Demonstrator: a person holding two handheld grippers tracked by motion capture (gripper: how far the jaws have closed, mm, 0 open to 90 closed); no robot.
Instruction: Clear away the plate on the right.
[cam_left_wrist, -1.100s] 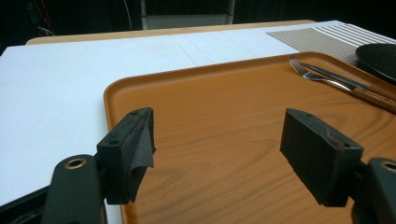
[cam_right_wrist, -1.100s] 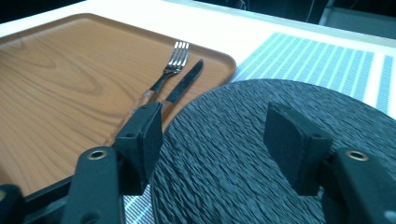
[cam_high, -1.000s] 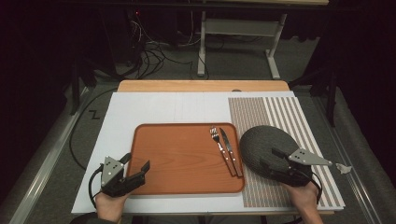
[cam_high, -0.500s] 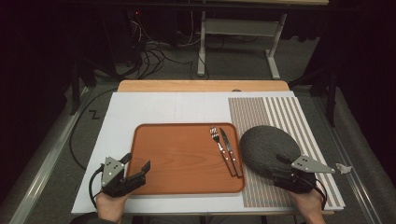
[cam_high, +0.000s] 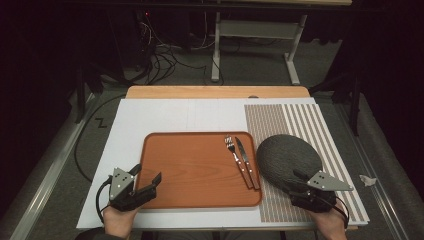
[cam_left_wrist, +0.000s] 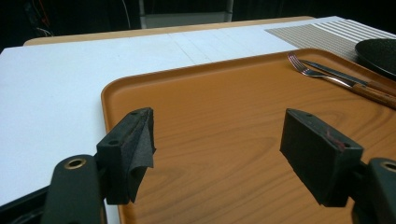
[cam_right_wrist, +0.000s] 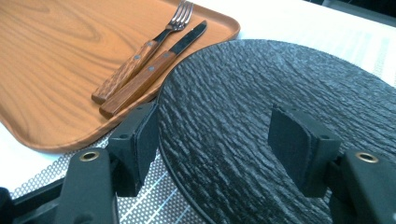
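Right jaws: apart, straddling the near edge of the plate (cam_right_wrist: 280, 93); in the right gripper view one jaw stands outside the rim at the left, the other above the plate's textured top.
Right gripper (cam_high: 300, 181): at the near right of the surface, over the near rim of the plate, with a grey three-cornered plate on its top.
Right hand (cam_high: 330, 226): enters from the bottom edge of the high view and grips the tool from behind.
Left jaws: apart, with nothing between them; in the left gripper view they stand over the near left corner of the tray (cam_left_wrist: 196, 107).
Left gripper (cam_high: 148, 182): at the near left of the surface, its jaws over the tray's near left corner.
Left hand (cam_high: 119, 220): comes in from the bottom edge behind its tool.
Plate: dark, round, rough-textured; lies on the striped mat (cam_high: 280, 117) just right of the tray, its left edge close to the tray's right rim.
Tray: brown, wood-grained, rounded corners; lies at the middle of the white board (cam_high: 175, 117).
Fork (cam_high: 235, 155) and knife (cam_high: 246, 160): wooden-handled, side by side on the right part of the tray, the fork to the left, tips pointing away from the person.
Surface (cam_high: 215, 92): a wooden edge shows beyond the white board.
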